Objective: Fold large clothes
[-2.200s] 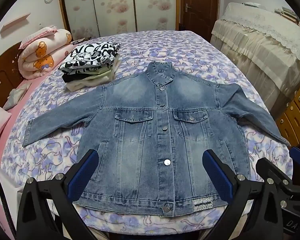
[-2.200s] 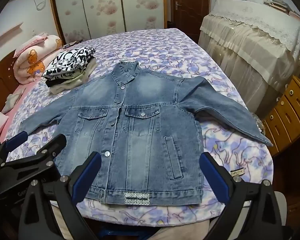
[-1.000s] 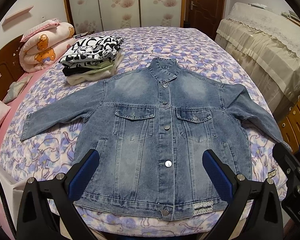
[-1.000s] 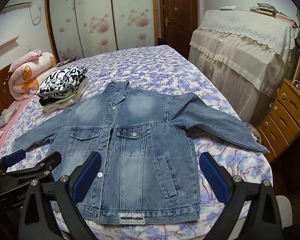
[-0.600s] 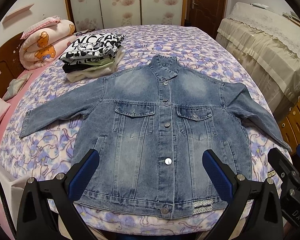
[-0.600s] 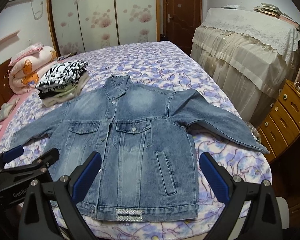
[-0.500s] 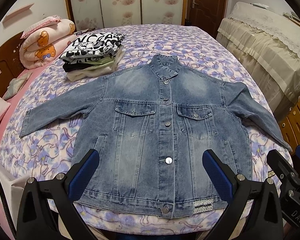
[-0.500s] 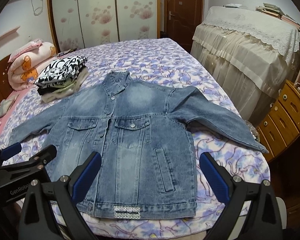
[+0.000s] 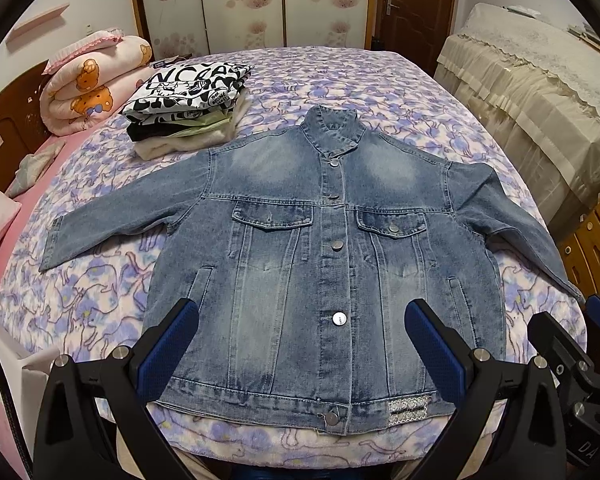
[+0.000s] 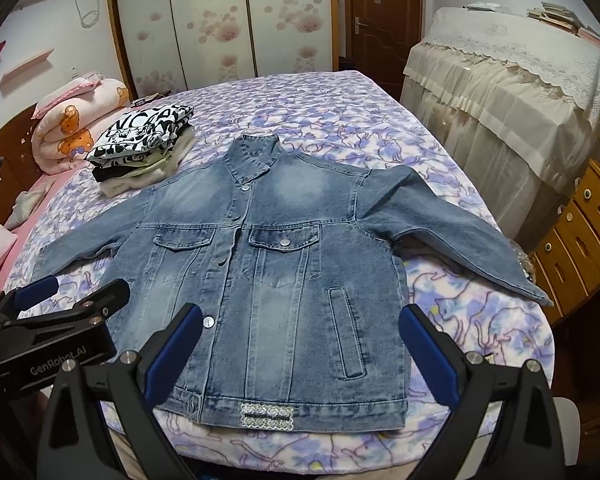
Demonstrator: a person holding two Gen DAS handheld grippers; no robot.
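A blue denim jacket (image 9: pixel 324 248) lies flat and buttoned on the bed, front up, collar far, hem at the near edge, both sleeves spread out. It also shows in the right wrist view (image 10: pixel 284 276). My left gripper (image 9: pixel 300 344) is open and empty, held above the hem near the jacket's middle. My right gripper (image 10: pixel 300 344) is open and empty above the hem, right of the placket. The left gripper (image 10: pixel 52 320) also shows at the left in the right wrist view.
A stack of folded clothes (image 9: pixel 188 108) sits on the bed (image 9: pixel 340 76) beyond the left sleeve, with a rolled pink quilt (image 9: pixel 88 84) behind it. A cloth-covered cabinet (image 10: pixel 512 92) and wooden drawers (image 10: pixel 580 236) stand to the right of the bed.
Both grippers have shifted slightly over the jacket's hem; the right one dipped down a little toward the bed. The jacket has not moved and the jaws have stayed open.
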